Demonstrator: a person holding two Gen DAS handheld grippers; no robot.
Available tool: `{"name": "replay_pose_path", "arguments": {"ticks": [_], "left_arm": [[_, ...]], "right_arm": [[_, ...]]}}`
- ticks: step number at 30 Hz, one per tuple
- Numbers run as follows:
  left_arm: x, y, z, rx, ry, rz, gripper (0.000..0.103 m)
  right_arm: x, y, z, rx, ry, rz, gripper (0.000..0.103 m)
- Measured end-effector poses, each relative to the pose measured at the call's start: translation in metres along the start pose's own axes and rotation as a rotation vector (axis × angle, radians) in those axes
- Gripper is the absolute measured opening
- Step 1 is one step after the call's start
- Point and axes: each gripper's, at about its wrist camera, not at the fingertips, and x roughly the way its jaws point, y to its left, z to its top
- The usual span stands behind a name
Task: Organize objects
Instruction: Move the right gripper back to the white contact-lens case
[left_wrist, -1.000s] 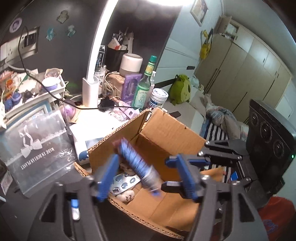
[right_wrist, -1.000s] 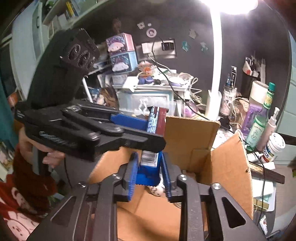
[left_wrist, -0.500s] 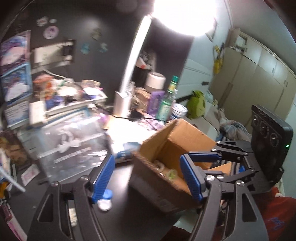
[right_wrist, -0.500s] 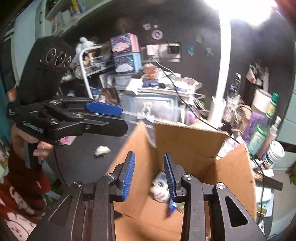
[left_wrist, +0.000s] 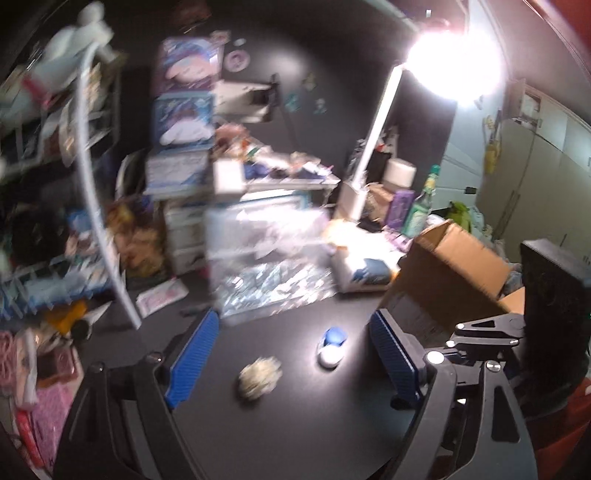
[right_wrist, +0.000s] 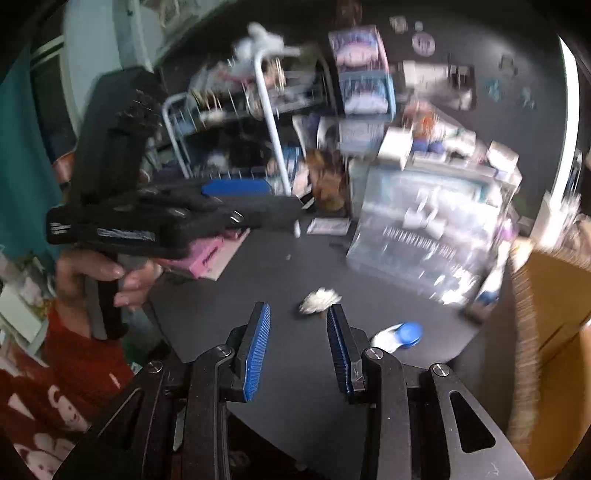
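Observation:
A crumpled white paper ball (left_wrist: 258, 376) lies on the black desk, also in the right wrist view (right_wrist: 319, 301). A small blue-and-white object (left_wrist: 331, 347) lies to its right, also in the right wrist view (right_wrist: 399, 334). The open cardboard box (left_wrist: 450, 269) stands at the right, with its edge in the right wrist view (right_wrist: 546, 295). My left gripper (left_wrist: 291, 358) is open and empty above the paper ball. My right gripper (right_wrist: 297, 334) is open and empty, just short of the ball. The left gripper also shows in the right wrist view (right_wrist: 236, 192).
A clear plastic bag (left_wrist: 266, 258) leans on white drawers at the back. A white wire rack (left_wrist: 96, 184) full of clutter stands at the left. A bright desk lamp (left_wrist: 369, 147), bottles (left_wrist: 421, 206) and jars stand behind the box. A pink packet (right_wrist: 210, 254) lies at the desk's left.
Both grippers have let their items fall into the box and swung left, away from it, over the desk. Both now stand open and empty, facing the paper ball.

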Motion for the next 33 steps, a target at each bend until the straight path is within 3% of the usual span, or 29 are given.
{"name": "replay_pose_path", "arguments": {"ticks": [2,4,10,15,21,24,25,29,33], "left_arm": [[0.003,0.014,-0.013,-0.021,0.017,0.010,0.082],[0.006,0.026,-0.025,-0.041,0.032,0.013,0.083],[0.008,0.040,-0.042,-0.065,0.051,0.007,0.082],[0.008,0.043,-0.043,-0.073,0.050,0.003,0.083],[0.009,0.046,-0.041,-0.084,0.051,0.005,0.082],[0.010,0.045,-0.041,-0.084,0.057,0.007,0.083],[0.010,0.045,-0.041,-0.084,0.060,0.005,0.082],[0.014,0.039,-0.041,-0.077,0.080,-0.008,0.082],[0.017,0.026,-0.038,-0.064,0.092,-0.070,0.082]], "right_arm": [[0.022,-0.002,-0.010,0.037,0.033,-0.021,0.029],[0.044,-0.009,-0.021,0.078,0.065,-0.076,0.038],[0.095,-0.046,-0.047,0.161,0.132,-0.285,0.040],[0.119,-0.073,-0.045,0.198,0.148,-0.367,0.040],[0.132,-0.081,-0.038,0.163,0.151,-0.394,0.041],[0.135,-0.078,-0.036,0.126,0.154,-0.406,0.027],[0.136,-0.078,-0.037,0.124,0.152,-0.401,0.026],[0.132,-0.076,-0.039,0.124,0.129,-0.355,0.026],[0.118,-0.057,-0.038,0.074,0.095,-0.272,0.026]]}}
